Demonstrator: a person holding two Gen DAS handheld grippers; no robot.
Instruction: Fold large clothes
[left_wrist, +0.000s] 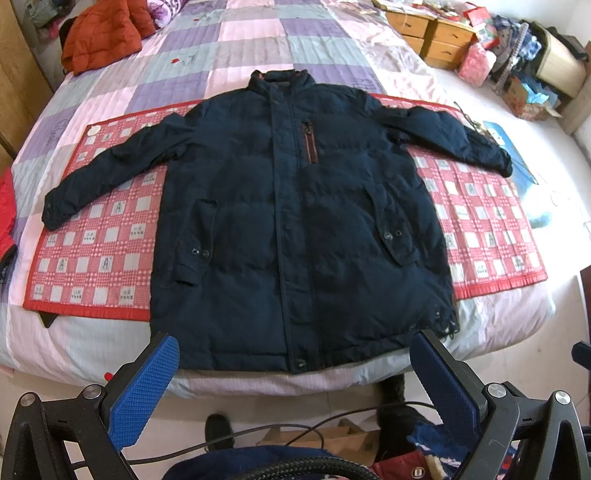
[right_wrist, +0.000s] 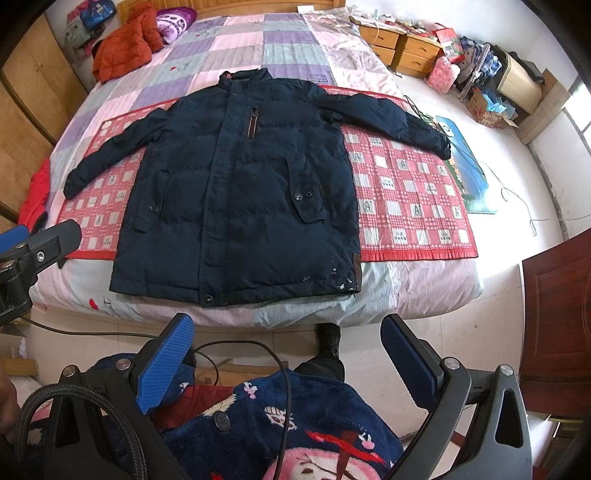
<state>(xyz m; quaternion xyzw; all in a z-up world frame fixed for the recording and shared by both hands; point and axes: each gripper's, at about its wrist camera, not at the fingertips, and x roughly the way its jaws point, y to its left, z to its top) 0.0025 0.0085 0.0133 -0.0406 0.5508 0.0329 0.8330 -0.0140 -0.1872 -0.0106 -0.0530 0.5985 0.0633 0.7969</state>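
Observation:
A large dark navy padded jacket (left_wrist: 291, 221) lies flat, front up, on a red checked mat (left_wrist: 92, 258) on the bed, both sleeves spread out to the sides. It also shows in the right wrist view (right_wrist: 240, 192) on the same mat (right_wrist: 406, 206). My left gripper (left_wrist: 291, 347) is open and empty, held just short of the jacket's hem at the foot of the bed. My right gripper (right_wrist: 288, 332) is open and empty, further back over the floor. The left gripper's body shows at the left edge of the right wrist view (right_wrist: 33, 247).
An orange jacket (left_wrist: 99, 33) lies at the bed's far left corner. The patchwork quilt (left_wrist: 229, 48) covers the bed. Wooden drawers (left_wrist: 432, 35) and cluttered boxes (left_wrist: 532, 74) stand at the far right. A red garment (left_wrist: 5, 206) hangs at the left edge. Cables (left_wrist: 295, 432) cross the floor.

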